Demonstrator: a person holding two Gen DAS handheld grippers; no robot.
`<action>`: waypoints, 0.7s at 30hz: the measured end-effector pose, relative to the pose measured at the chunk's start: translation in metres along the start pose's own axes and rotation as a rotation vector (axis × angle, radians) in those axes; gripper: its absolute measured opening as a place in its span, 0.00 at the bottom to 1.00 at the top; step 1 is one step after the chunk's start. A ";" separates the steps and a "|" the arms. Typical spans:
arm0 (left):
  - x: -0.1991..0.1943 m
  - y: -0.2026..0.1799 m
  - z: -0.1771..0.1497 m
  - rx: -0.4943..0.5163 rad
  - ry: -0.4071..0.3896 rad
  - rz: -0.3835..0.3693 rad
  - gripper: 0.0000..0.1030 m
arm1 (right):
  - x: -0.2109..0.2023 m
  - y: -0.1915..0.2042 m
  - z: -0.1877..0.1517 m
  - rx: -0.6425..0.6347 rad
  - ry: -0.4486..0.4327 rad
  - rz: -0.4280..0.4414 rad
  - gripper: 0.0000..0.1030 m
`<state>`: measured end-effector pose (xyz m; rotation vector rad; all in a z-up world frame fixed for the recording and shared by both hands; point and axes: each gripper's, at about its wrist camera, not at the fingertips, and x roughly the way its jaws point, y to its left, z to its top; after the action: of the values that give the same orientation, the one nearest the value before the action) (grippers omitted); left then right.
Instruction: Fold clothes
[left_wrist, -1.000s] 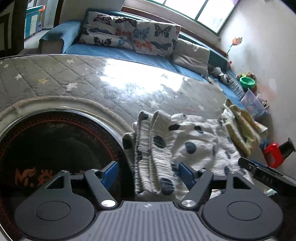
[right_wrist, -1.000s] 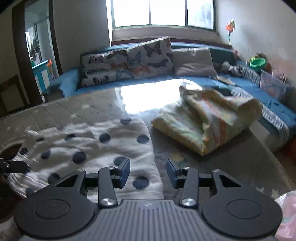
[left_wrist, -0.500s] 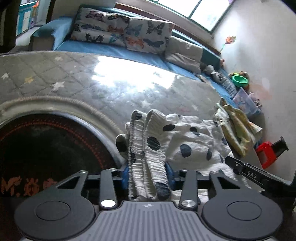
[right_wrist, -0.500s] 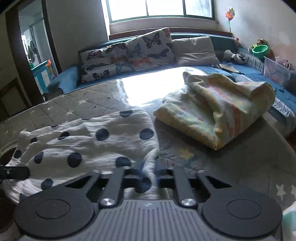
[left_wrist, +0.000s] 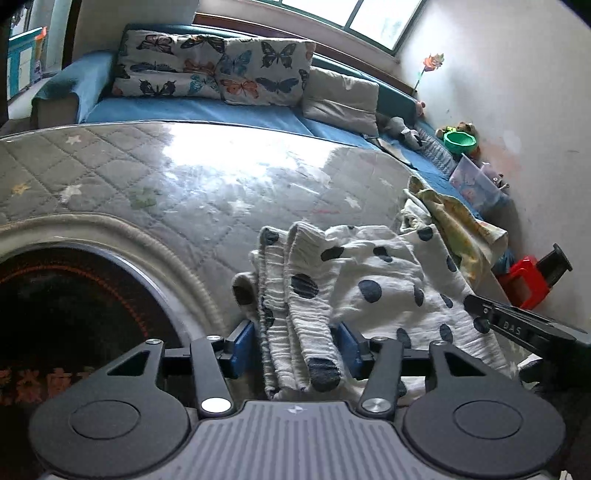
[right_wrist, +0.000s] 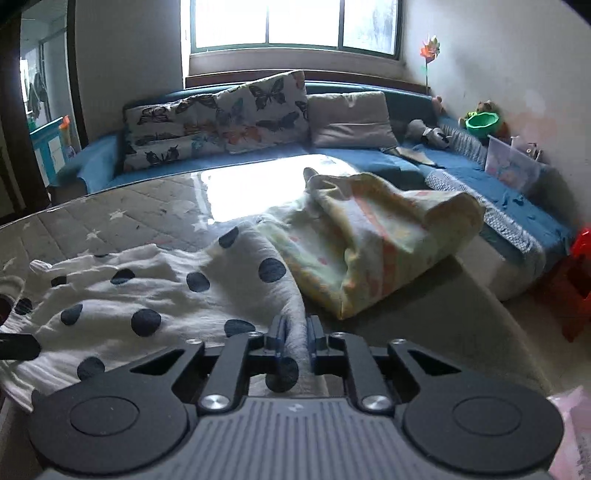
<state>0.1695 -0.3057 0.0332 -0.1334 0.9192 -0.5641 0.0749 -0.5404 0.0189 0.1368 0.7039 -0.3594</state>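
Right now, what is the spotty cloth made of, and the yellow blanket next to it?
The spotty cloth looks like soft crinkly cotton, maybe gauze: it has fine wrinkles, a matte white surface and gathered ribbed edges. The yellow blanket looks like a thicker, soft fabric, perhaps padded cotton, since it folds in puffy rounded rolls. Both are guesses from looks alone.

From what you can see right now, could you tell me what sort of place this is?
Most likely a home living room: a blue sofa with butterfly cushions under a window, and toys by the wall.

Bare quilted mat lies open leftward; the yellow bundle blocks the right.
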 end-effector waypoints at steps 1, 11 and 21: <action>-0.003 0.003 -0.001 -0.002 -0.002 0.007 0.55 | -0.001 0.000 0.000 -0.001 -0.003 -0.001 0.18; -0.052 0.019 -0.010 0.035 -0.067 0.098 0.74 | -0.044 0.035 -0.015 -0.117 -0.077 0.045 0.39; -0.104 0.055 -0.030 0.042 -0.112 0.208 0.75 | -0.092 0.101 -0.033 -0.232 -0.094 0.280 0.42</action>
<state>0.1192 -0.2019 0.0706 -0.0305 0.8007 -0.3784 0.0268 -0.4132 0.0542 -0.0031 0.6185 -0.0149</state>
